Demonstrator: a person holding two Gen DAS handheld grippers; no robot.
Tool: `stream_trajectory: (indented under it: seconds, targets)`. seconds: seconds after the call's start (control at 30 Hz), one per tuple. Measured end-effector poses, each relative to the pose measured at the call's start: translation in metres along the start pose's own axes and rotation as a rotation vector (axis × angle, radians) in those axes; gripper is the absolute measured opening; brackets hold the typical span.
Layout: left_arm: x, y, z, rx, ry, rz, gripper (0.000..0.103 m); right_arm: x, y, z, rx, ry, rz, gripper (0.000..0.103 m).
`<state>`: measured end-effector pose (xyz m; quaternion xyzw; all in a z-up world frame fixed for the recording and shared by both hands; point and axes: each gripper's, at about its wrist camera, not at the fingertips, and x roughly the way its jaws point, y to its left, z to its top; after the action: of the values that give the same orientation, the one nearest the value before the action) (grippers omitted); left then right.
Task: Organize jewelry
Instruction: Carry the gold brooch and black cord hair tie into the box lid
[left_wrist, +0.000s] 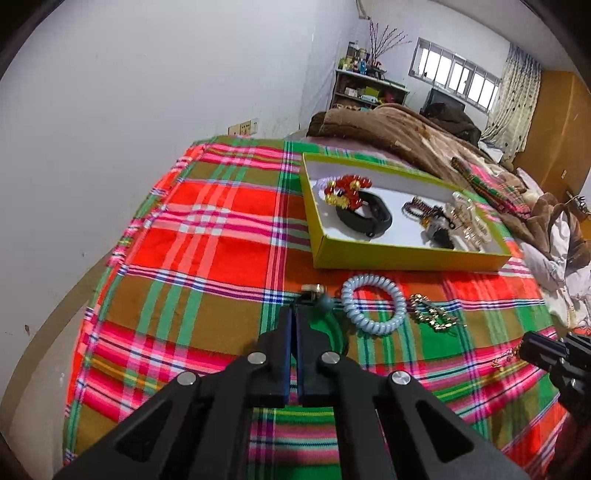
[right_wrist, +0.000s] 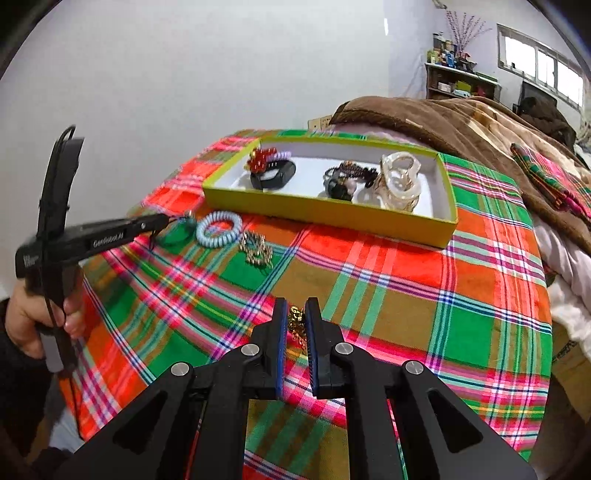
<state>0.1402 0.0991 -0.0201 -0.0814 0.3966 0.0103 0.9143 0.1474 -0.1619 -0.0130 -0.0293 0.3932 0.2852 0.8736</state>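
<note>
R gripper (right_wrist: 296, 325) pinching gold chain (right_wrist: 295, 326), plain in R-wrist view only; L gripper (left_wrist: 295, 314) shut.

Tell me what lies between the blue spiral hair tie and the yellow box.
Only bare plaid cloth between the spiral hair tie and the yellow box, clearest in the left wrist view.

Black grippers (right_wrist: 296, 326) — blue-padded fingers (right_wrist: 281, 332) (silver screws)

A yellow box (right_wrist: 325, 218) holds bracelets; a blue coil hair tie (left_wrist: 373, 308) and gold chain (left_wrist: 432, 315) lie beside it on the bed.
</note>
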Motion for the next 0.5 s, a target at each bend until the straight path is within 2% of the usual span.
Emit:
stream_trajectory:
  seconds: [0.27,0.5]
  targets:
    - [-0.027,-0.008,0.013,0.008,-0.055,-0.061,0.002,-0.015,-0.002,0.014,0.011,-0.036,0.026,0.009]
    - [-0.034,-0.018,0.027,0.028,-0.072,-0.120,0.002,-0.022,-0.006,0.029,0.015,-0.066,0.024,0.009]
